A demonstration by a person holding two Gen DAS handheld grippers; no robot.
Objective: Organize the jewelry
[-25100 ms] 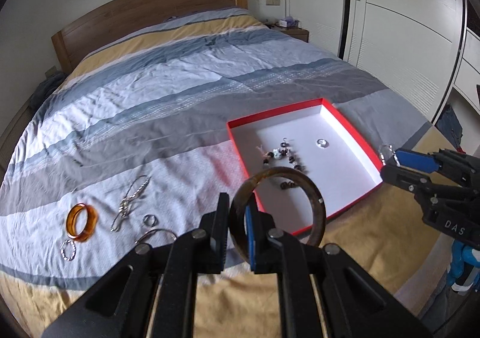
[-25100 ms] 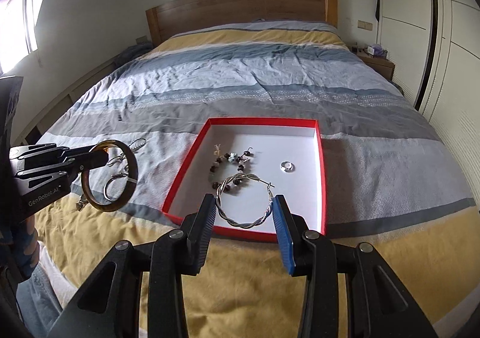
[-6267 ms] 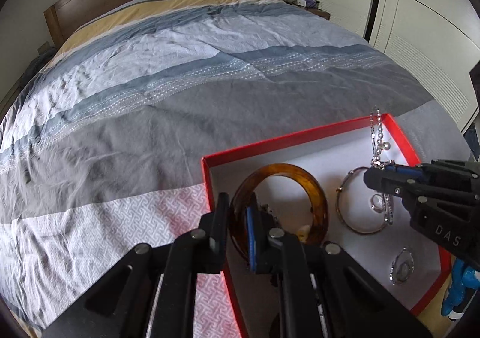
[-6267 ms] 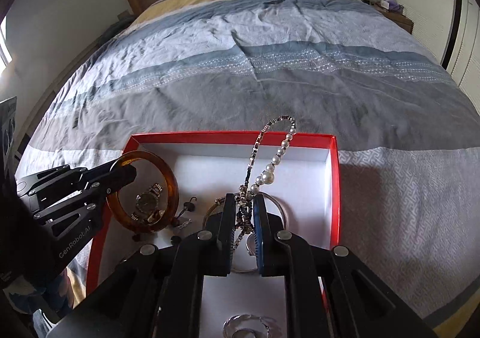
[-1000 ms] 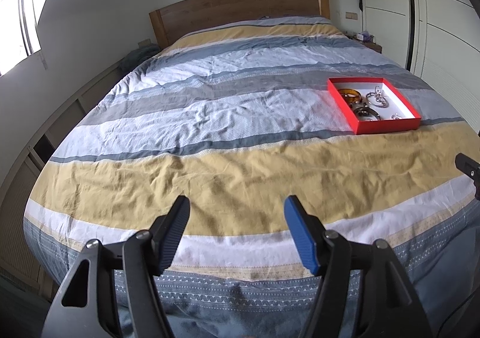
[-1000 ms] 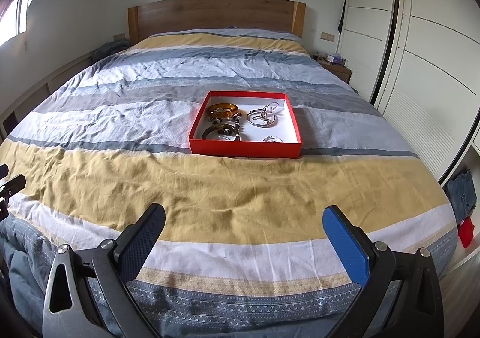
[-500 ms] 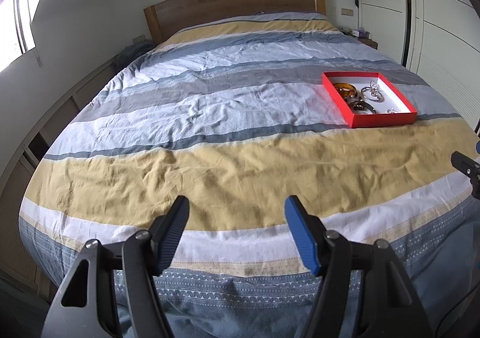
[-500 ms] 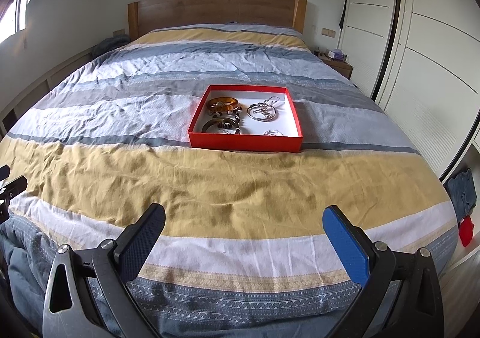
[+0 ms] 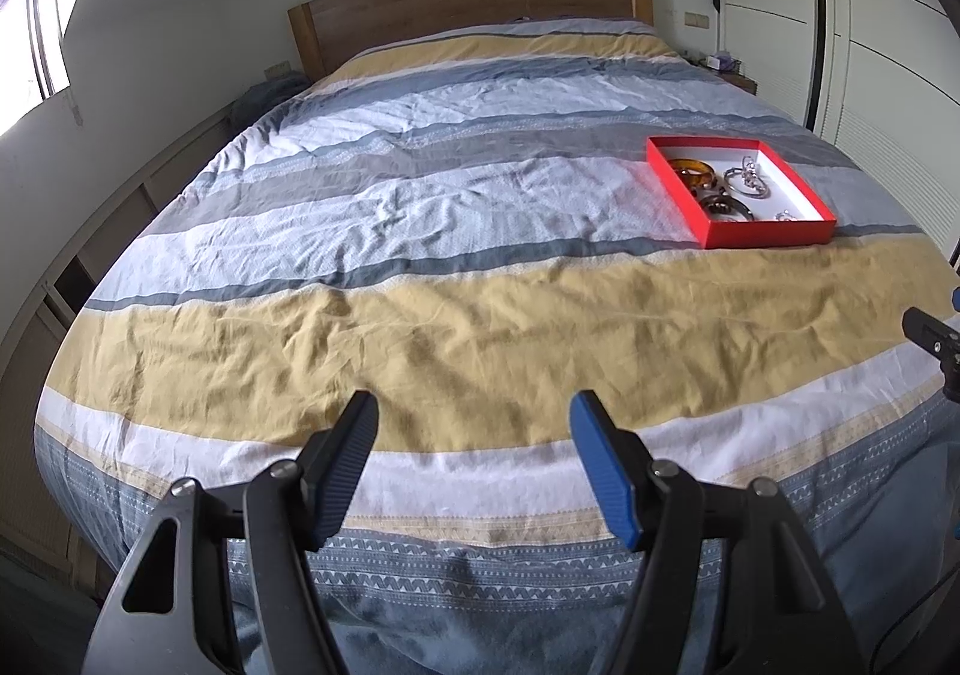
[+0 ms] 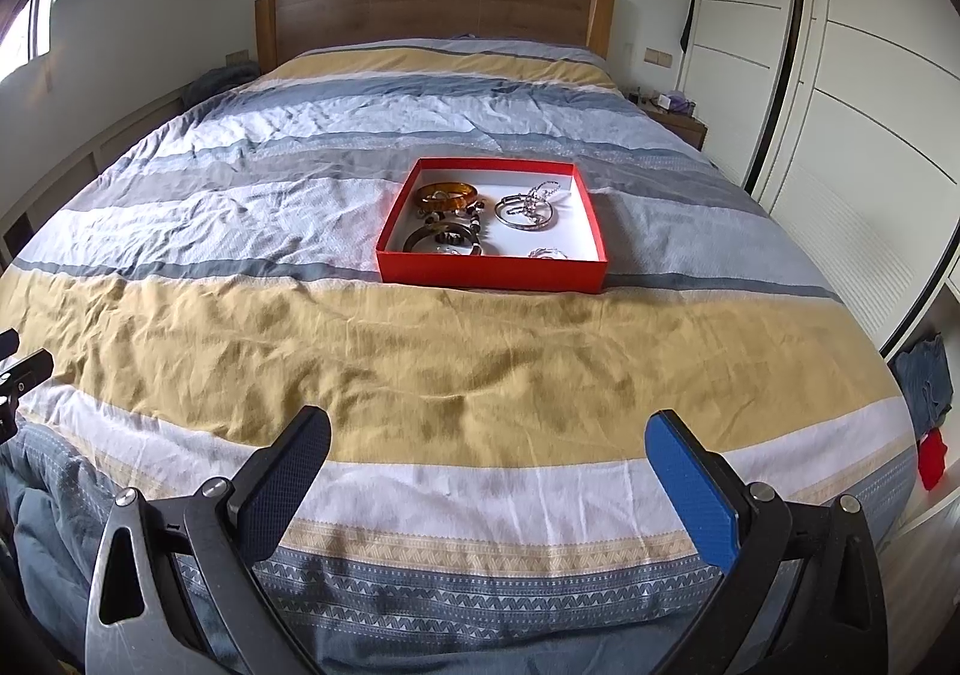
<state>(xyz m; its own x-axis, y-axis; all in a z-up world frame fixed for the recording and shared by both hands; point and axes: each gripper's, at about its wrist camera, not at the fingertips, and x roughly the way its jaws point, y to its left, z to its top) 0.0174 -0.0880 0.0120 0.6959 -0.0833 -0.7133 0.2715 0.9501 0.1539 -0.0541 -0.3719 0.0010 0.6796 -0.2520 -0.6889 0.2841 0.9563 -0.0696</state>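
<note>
A red tray (image 10: 492,270) with a white inside sits on the striped bedspread, far from both grippers; it also shows in the left wrist view (image 9: 762,238). It holds an amber bangle (image 10: 447,192), a dark bangle (image 10: 441,242), a silver bangle with a chain (image 10: 528,211) and a small ring (image 10: 547,254). My left gripper (image 9: 474,420) is open and empty over the foot of the bed. My right gripper (image 10: 487,438) is wide open and empty, also at the foot of the bed.
The bed (image 10: 300,327) fills both views, with a wooden headboard (image 10: 432,15) at the far end. White wardrobe doors (image 10: 840,75) stand on the right. A nightstand (image 10: 675,120) sits by the headboard. Red and blue items (image 10: 930,459) lie on the floor at right.
Both grippers stay open and empty at the foot of the bed. The views have shifted slightly; the tray and jewelry have not moved.
</note>
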